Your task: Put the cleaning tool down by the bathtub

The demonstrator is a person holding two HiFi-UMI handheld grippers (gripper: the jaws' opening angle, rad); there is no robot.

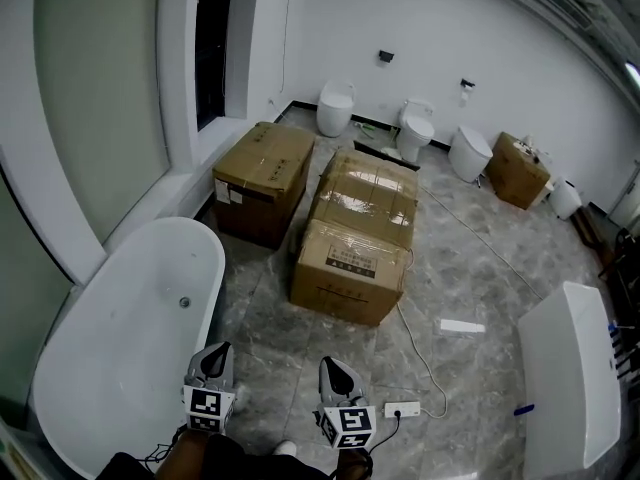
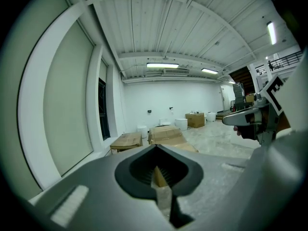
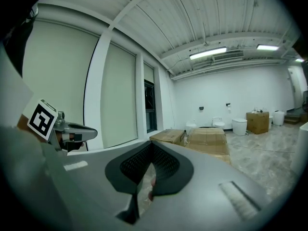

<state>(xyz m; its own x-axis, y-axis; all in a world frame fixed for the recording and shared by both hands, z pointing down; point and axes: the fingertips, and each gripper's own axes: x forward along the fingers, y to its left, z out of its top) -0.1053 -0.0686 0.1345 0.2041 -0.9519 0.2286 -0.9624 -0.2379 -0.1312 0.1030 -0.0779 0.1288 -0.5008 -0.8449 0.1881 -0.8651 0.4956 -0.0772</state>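
Left gripper (image 1: 217, 352) and right gripper (image 1: 333, 367), ribbed jaws together, beside smooth oval bathtub (image 1: 120, 358)

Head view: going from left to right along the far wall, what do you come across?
left toilet → middle toilet → right toilet → small cardboard box → white rounded object, too small to identify.
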